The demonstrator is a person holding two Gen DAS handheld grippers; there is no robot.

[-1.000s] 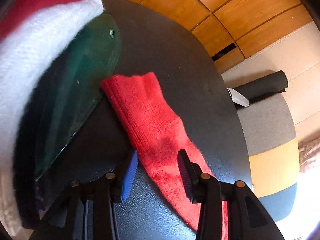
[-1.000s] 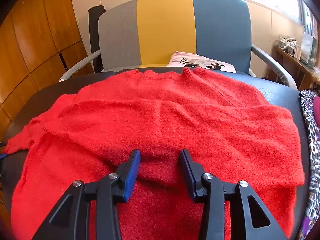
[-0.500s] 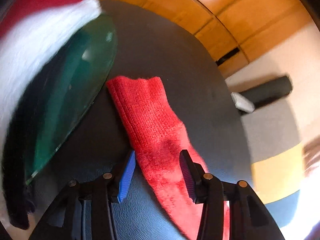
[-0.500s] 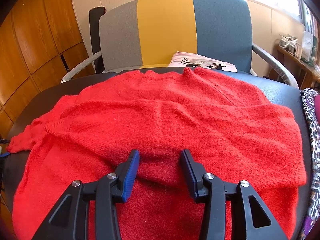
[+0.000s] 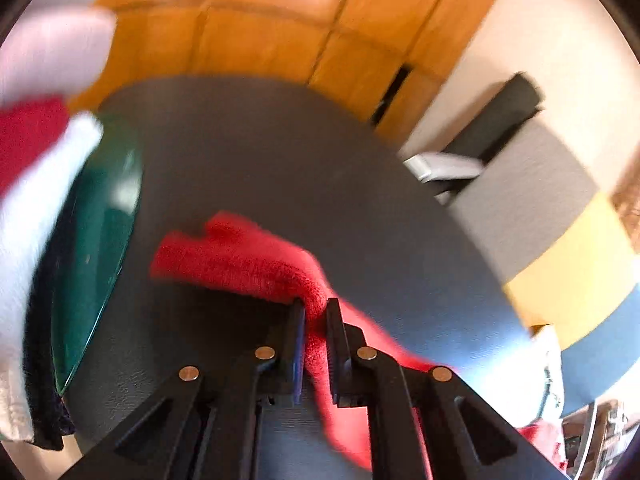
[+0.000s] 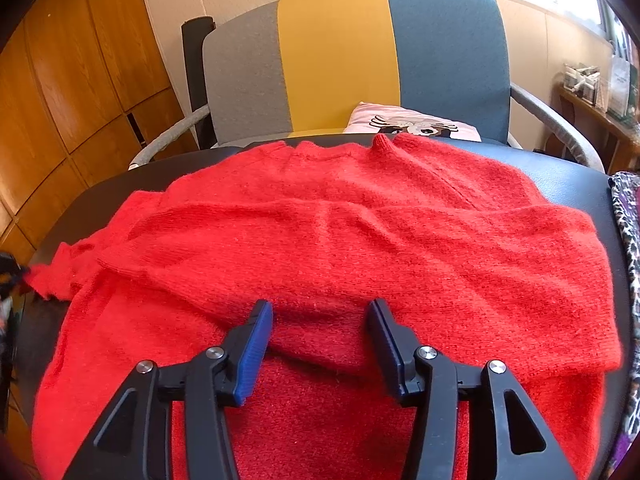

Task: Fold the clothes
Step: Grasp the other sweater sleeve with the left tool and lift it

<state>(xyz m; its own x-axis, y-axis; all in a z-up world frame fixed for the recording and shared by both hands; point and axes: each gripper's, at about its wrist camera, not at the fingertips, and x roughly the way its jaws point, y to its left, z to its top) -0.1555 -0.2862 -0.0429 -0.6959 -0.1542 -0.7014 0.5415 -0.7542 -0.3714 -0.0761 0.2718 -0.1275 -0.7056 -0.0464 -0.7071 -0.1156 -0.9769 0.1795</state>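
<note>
— Right, where's the red sweater (image 6: 344, 240) from where you sit?

— Spread flat on the black table (image 6: 576, 184), straight ahead of my right tongs (image 6: 320, 316) and running under them. One sleeve is folded across the body just beyond the tips. The other sleeve (image 5: 248, 260) trails off toward the table's left edge, and that's the one my left tongs (image 5: 316, 312) have.

— Have as in clamped?

— Yes. The left jaws have just been closing, and the knit is pinched between them: a ridge of red wool bunches up between the pads, with the cuff end drooping ahead and to the left of them and the rest of the sleeve running back under the right finger. That view is blurred, so I can't give you the cuff's detail.

— And the right pair?

— Released. Its jaws have just been opening; they stand apart, tips low over the sweater's lower part, with a shallow hump of cloth between them that the blue pads (image 6: 254, 344) don't press.

— Anything around the garment?

— Left of my left tongs, a green glass disc (image 5: 100, 240) on the table, with white and dark fabrics (image 5: 32, 216) beyond it. Past the right tongs, a grey, yellow and blue chair (image 6: 340, 60) holding a pink cushion (image 6: 412, 124); patterned cloth (image 6: 628, 216) at the far right edge.
</note>
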